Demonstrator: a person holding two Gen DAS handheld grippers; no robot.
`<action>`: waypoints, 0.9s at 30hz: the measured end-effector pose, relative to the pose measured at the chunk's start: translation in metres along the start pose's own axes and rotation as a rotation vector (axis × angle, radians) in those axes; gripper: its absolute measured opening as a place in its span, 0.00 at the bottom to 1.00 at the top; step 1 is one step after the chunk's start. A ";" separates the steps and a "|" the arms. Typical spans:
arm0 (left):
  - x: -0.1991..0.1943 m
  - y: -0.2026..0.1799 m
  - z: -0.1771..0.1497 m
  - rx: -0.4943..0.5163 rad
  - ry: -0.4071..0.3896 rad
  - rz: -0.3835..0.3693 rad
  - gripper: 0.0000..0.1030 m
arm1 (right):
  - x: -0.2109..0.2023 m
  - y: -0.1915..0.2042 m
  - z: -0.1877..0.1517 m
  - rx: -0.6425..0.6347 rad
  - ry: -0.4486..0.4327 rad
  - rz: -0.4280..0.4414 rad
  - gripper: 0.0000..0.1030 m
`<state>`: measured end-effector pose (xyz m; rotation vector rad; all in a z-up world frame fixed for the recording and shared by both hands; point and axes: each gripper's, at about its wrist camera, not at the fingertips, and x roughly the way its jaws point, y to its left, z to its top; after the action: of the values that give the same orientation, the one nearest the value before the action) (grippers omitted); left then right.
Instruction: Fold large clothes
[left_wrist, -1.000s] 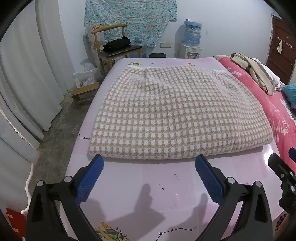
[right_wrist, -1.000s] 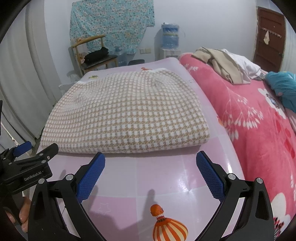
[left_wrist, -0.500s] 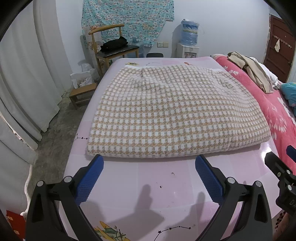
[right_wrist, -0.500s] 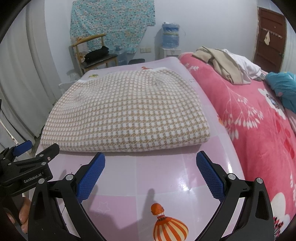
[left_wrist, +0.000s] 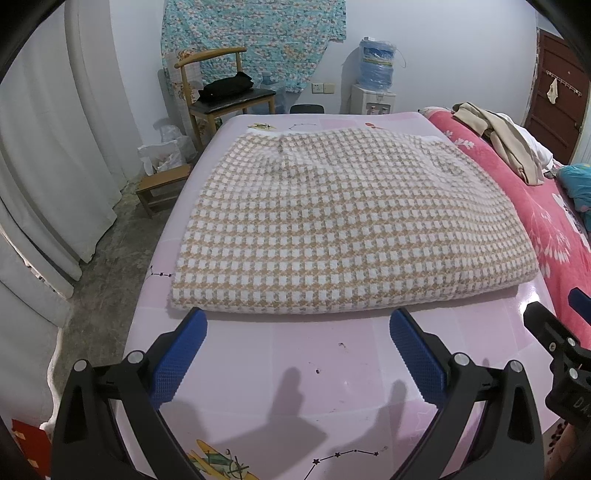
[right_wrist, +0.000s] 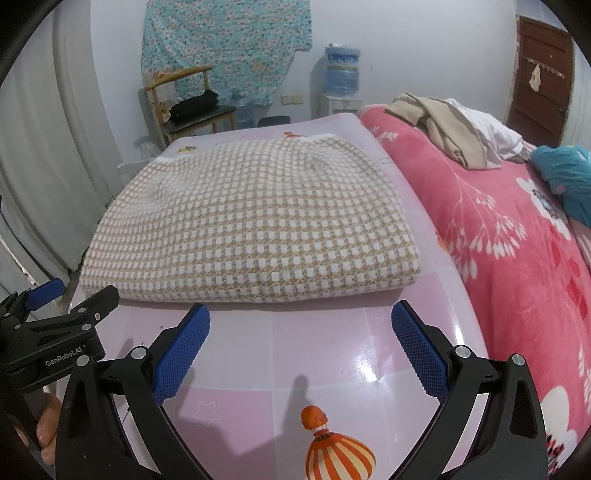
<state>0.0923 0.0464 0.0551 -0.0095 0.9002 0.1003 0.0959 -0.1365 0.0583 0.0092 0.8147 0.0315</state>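
Observation:
A beige-and-white checked garment (left_wrist: 347, 225) lies folded flat on a pink table (left_wrist: 306, 373); it also shows in the right wrist view (right_wrist: 251, 225). My left gripper (left_wrist: 295, 325) is open and empty, just in front of the garment's near edge, not touching it. My right gripper (right_wrist: 301, 319) is open and empty, also just short of the near edge. The left gripper's body (right_wrist: 48, 343) shows at the left of the right wrist view, and the right gripper's body (left_wrist: 561, 354) at the right of the left wrist view.
A bed with a pink flowered blanket (right_wrist: 517, 236) adjoins the table on the right, with beige and white clothes (right_wrist: 443, 129) and a teal item (right_wrist: 569, 177) on it. A wooden chair (left_wrist: 225, 92), a low stool (left_wrist: 162, 184), a water dispenser (left_wrist: 376, 74) and curtains (left_wrist: 55, 147) stand beyond.
Both grippers have drawn back slightly from the garment and risen a little. The garment has not moved and both grippers stay open.

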 end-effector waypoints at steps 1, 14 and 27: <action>0.000 0.000 0.000 0.000 0.000 0.000 0.95 | 0.000 0.000 0.000 -0.001 0.000 0.000 0.92; 0.000 -0.001 0.000 0.001 -0.001 -0.003 0.95 | 0.001 -0.002 0.001 -0.013 0.004 0.006 0.92; 0.000 -0.001 0.000 0.002 -0.002 -0.002 0.95 | 0.003 -0.005 0.001 -0.018 0.006 0.008 0.92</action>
<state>0.0923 0.0456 0.0554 -0.0080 0.8981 0.0979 0.0987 -0.1411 0.0571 -0.0050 0.8203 0.0460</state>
